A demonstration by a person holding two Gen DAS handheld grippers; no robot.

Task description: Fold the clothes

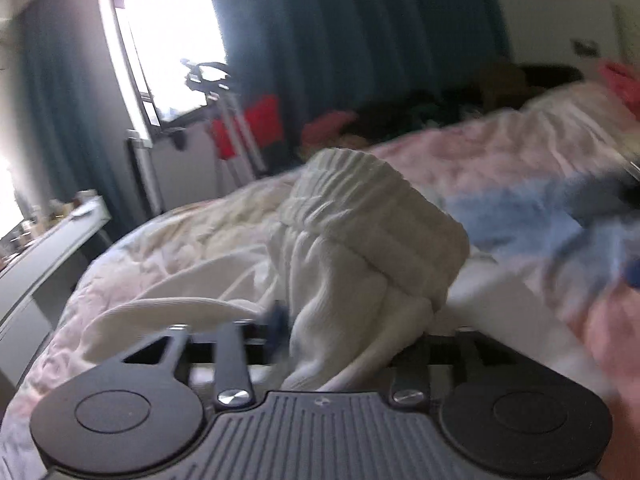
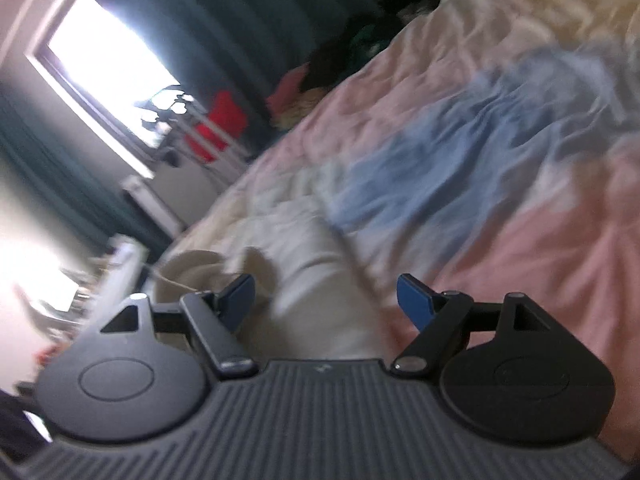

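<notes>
Got the white ribbed garment (image 1: 360,240) bunched on the quilt (image 1: 500,148), draped between left gripper (image 1: 344,332) jaws, grip unclear; right gripper (image 2: 326,300) spread wide, pinching nothing, just beside it.

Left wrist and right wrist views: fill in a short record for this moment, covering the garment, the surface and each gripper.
garment: white ribbed garment, bunched up, not yet folded flat
surface: pink quilted bedspread
left gripper: jaws apart, garment heaped between them and hiding one finger
right gripper: jaws wide open, nothing gripped, pale cloth lying below them
image quality: both views blurred
</notes>
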